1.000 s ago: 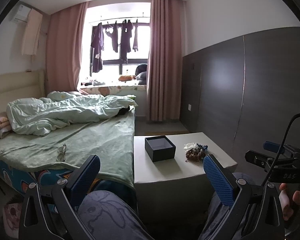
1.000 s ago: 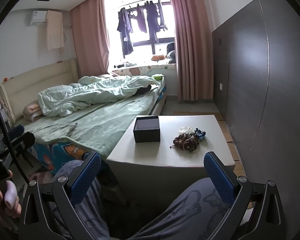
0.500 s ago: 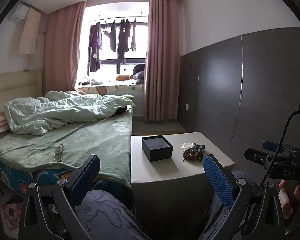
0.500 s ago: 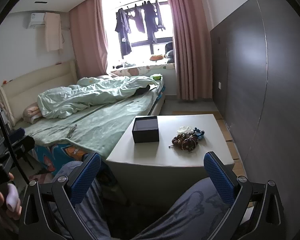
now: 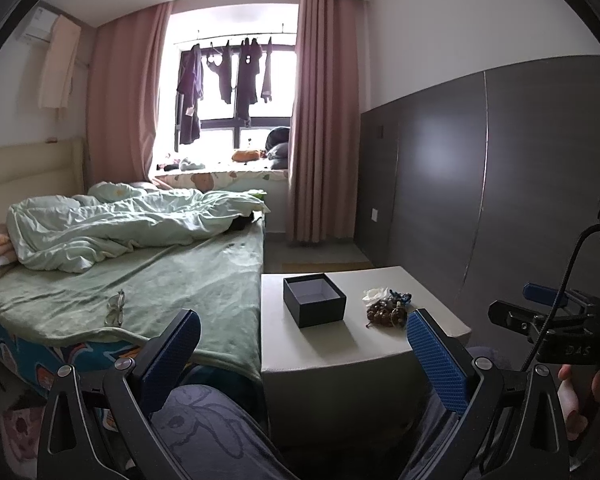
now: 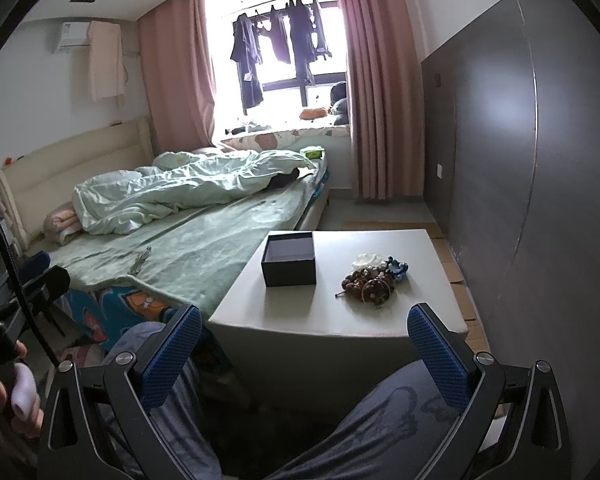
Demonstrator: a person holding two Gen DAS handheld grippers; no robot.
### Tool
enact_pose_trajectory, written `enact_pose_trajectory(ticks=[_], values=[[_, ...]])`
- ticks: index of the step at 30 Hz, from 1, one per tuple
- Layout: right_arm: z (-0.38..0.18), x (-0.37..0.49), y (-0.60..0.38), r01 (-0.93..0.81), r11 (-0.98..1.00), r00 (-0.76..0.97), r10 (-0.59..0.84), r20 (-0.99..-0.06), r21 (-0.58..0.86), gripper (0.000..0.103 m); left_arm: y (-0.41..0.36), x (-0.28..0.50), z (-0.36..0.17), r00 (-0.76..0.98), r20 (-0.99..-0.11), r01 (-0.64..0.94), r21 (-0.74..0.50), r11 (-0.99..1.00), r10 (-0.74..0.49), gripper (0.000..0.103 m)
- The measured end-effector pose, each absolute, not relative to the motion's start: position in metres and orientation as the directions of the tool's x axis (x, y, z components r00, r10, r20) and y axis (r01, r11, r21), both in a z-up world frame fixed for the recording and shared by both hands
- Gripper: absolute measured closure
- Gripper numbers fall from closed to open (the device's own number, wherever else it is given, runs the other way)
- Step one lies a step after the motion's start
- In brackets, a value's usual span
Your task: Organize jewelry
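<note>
An open dark box (image 5: 314, 305) (image 6: 289, 258) stands empty on the white low table (image 5: 340, 344) (image 6: 340, 320). To its right lies a pile of jewelry (image 5: 386, 309) (image 6: 372, 278): brown bead bracelets, a blue piece and a white piece. My left gripper (image 5: 304, 344) is open and empty, held back from the table above the person's knees. My right gripper (image 6: 304, 344) is open and empty too, well short of the table's near edge. The right gripper also shows at the right edge of the left wrist view (image 5: 548, 312).
A bed (image 5: 140, 280) with a green blanket and rumpled duvet stands left of the table, with glasses (image 5: 116, 312) on it. A dark panelled wall (image 6: 540, 200) runs along the right. The person's legs (image 6: 380, 432) lie between the grippers and the table.
Both grippers have drifted slightly, tilting the views up a little. The box and jewelry have not moved. Both stay open.
</note>
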State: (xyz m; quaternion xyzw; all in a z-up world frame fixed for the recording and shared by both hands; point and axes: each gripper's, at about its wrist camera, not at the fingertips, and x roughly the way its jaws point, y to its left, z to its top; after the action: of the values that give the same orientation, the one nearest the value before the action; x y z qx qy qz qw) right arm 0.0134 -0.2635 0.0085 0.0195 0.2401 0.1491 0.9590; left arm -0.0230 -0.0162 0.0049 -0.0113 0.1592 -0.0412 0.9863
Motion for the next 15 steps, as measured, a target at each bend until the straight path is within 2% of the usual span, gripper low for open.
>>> enact_pose_trajectory(ticks=[8, 15], values=[[0.014, 0.022, -0.263, -0.296, 0.948, 0.827, 0.315, -0.465, 0.116, 0.0, -0.016, -0.016, 0.007, 0.948, -0.305, 0.08, -0.031, 0.996, -0.086, 0.0], [0.006, 0.04, -0.262, -0.296, 0.947, 0.815, 0.319, -0.483, 0.126, 0.0, -0.015, 0.004, 0.002, 0.938, -0.333, 0.086, -0.035, 0.996, -0.093, 0.0]])
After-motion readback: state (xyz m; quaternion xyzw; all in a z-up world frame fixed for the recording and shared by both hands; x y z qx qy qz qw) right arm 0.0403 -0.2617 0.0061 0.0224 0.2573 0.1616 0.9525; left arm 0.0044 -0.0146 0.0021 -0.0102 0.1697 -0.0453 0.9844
